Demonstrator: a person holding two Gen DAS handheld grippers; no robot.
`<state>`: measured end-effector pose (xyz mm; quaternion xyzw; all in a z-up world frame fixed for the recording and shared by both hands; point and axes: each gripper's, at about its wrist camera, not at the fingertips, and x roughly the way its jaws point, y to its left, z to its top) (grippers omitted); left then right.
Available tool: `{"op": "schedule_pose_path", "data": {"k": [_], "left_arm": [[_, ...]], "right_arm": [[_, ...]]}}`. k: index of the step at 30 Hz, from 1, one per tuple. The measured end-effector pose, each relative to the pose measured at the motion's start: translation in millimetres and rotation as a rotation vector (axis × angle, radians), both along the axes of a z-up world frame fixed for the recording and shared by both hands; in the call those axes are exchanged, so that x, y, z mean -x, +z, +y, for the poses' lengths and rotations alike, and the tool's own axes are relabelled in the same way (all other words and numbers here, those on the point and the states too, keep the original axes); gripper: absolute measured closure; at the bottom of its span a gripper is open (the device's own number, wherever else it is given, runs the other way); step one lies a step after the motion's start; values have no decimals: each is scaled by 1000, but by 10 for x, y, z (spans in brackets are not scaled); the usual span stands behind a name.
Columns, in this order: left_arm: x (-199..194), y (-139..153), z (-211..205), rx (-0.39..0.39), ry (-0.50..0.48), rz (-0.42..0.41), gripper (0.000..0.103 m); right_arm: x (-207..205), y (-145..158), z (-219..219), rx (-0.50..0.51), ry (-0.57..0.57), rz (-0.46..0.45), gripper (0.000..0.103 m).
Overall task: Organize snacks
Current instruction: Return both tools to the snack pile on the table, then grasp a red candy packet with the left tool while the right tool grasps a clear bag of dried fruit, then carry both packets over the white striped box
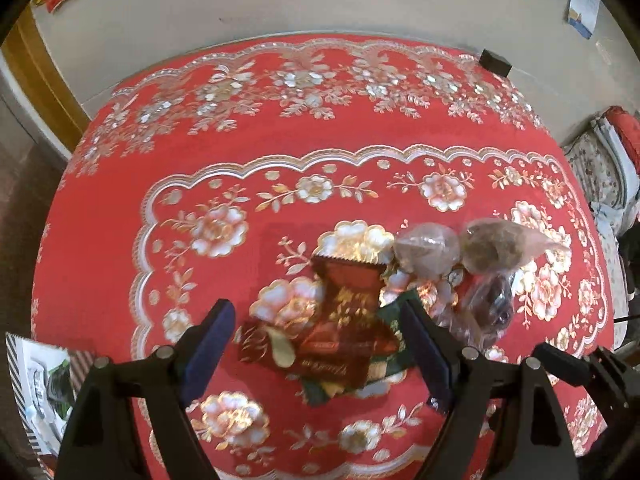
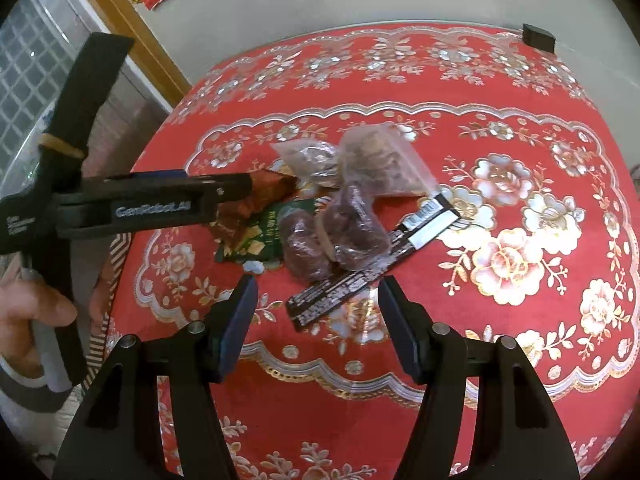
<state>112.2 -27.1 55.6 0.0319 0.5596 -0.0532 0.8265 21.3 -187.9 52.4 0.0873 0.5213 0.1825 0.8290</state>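
black snack bar [image 2: 372, 264] – right view only, left gripper [image 1: 320, 320] over red packets [image 1: 344, 312]

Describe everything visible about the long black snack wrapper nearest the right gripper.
The long black foil snack wrapper lies flat on the red floral tablecloth, running diagonally from near the open right gripper up toward the right. It looks like glossy plastic film printed with small white text, with a white label panel near its far end. Its middle is covered by clear bags of dark brown snacks resting on it. Neither gripper touches it; the right gripper's fingers hover on either side of its near end.
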Motion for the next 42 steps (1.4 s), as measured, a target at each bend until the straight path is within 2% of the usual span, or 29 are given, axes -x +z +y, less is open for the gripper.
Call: {"op": "schedule_pose_path", "data": {"k": [3,8,10,11,16,21,22,23,24,25,26,28,30,34,42], "left_arm": [[-88,-78,-70,12,-3,27,17],[-165,-185,-174,-25,-18,47,17],[-173,-215,-180,-34,-21,54,17],[-179,-230,-179,-37,-19,58,17],[-195,-281,-132,-41,-2,75,17],[-233,-309,-102,-54,6,84,17],[-241,-314,-95,-52,8,86,17],[-249,-317,-88,-47,9,87,17],[-255,-317,-87,-42,8,87,17],[-257,-314,-79,-34,9,84,17],[-257,-308,-68,-24,10,79,19],[-253,-313,-55,-9,-3,78,46],[-253,-352,-45,-9,-12,97,65],[-209,-325,-18,19,-28,76,67],[-58,-80,97,8,-15,7,67]], "right_arm": [[-26,5,-64,3,-10,-6,40],[-158,76,-182,16,-28,-38,40],[-269,123,-224,26,-29,-54,35],[-311,144,-226,34,-28,-61,29],[-681,138,-155,109,45,-64,28],[-955,-70,-11,175,151,-48,28],[-1010,-135,-8,171,166,-37,30],[-1039,-168,-18,162,171,-11,46],[-1081,-213,-52,127,166,-1,55],[-1100,-230,-82,110,157,1,56],[-1104,-228,-92,104,150,-1,61],[-1098,-222,-130,88,139,-2,63],[-1064,-213,-178,57,125,2,64],[-991,-190,-281,3,76,3,65],[-836,-42,-424,-130,-18,-6,66]]}}
